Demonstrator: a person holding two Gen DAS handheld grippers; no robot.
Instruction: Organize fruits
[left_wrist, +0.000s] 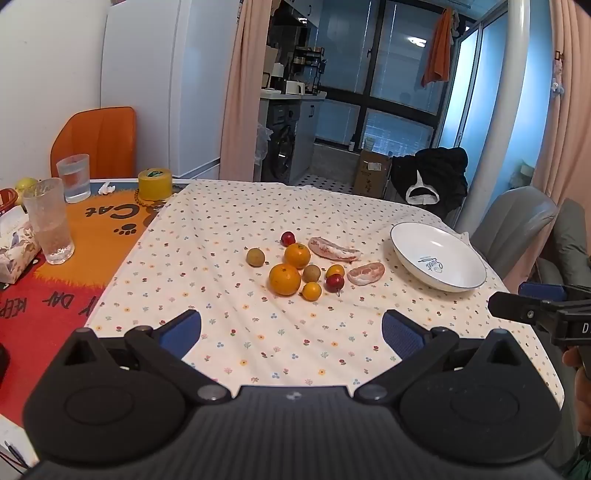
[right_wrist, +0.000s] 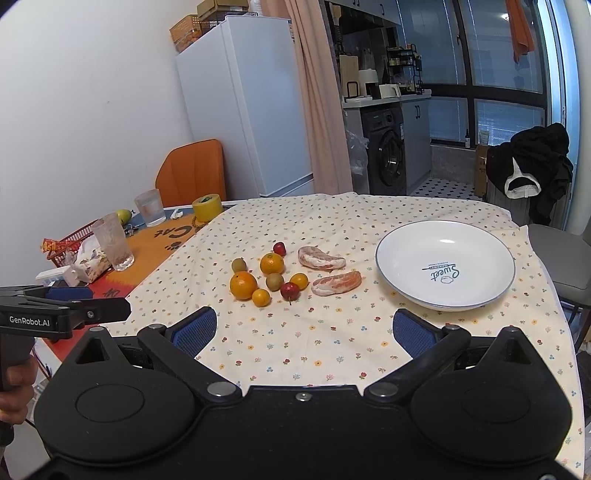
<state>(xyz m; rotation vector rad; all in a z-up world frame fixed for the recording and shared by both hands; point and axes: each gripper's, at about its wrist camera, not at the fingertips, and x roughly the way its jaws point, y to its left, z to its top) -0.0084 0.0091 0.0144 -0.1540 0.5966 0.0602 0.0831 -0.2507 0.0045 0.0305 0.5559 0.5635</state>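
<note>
A cluster of small fruits lies mid-table on the flowered cloth: two oranges (left_wrist: 284, 279) (right_wrist: 243, 285), small yellow-orange fruits (right_wrist: 261, 297), brownish-green round fruits (left_wrist: 255, 256) and red ones (left_wrist: 335, 282) (right_wrist: 289, 291). Two pinkish meat-like pieces (left_wrist: 333, 249) (right_wrist: 336, 282) lie right of them. An empty white bowl (left_wrist: 406, 254) (right_wrist: 399, 273) sits at the right. My left gripper (left_wrist: 291, 332) hovers open near the front edge, short of the fruits. My right gripper (right_wrist: 304, 332) is also open, holding nothing, between the fruits and the bowl.
Two glasses (left_wrist: 50, 221) (left_wrist: 74, 177), a yellow tape roll (left_wrist: 155, 183), a tissue box (left_wrist: 14, 247) and a red basket (right_wrist: 66, 243) stand on the orange mat at the left. Chairs (left_wrist: 517, 218) stand at the table's right side.
</note>
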